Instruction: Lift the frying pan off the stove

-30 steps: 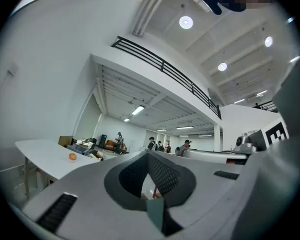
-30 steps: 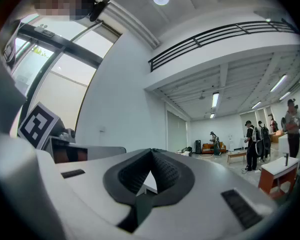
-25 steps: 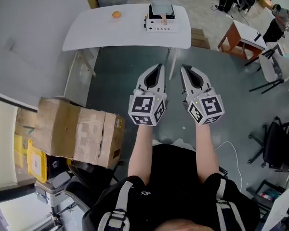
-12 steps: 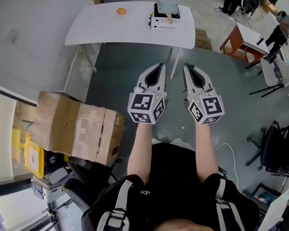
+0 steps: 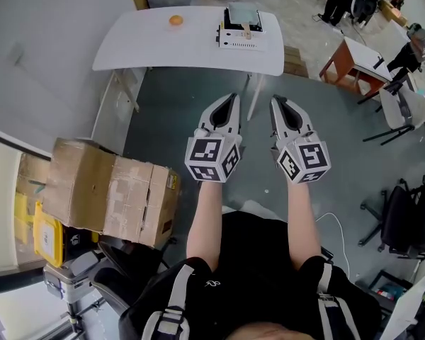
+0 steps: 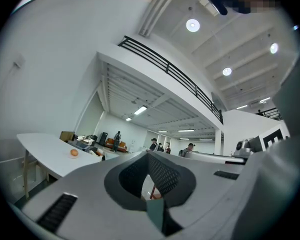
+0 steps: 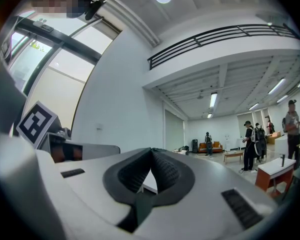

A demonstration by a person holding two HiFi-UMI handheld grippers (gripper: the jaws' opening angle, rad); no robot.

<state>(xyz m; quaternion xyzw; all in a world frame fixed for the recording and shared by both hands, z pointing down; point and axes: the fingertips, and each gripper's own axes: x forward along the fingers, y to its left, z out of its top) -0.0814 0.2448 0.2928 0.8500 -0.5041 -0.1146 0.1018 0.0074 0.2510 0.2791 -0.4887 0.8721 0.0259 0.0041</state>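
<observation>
Grey left gripper (image 5: pixel 233 99) and right gripper (image 5: pixel 275 100) hang side by side, each with its jaws pressed together on nothing. Well ahead of them I see the grey wooden-handled frying pan (image 5: pixel 242 14) resting on the white box-shaped stove (image 5: pixel 241 42), on the white table (image 5: pixel 149 44).

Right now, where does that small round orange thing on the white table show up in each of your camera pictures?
Head view: the orange thing sits near the top edge, left of middle, on the white table.
Left gripper view: the orange thing sits at the lower left, on the same table.
Right gripper view: not in it.
Shared landmark: the white table, seen in the head view and the left gripper view.
</observation>
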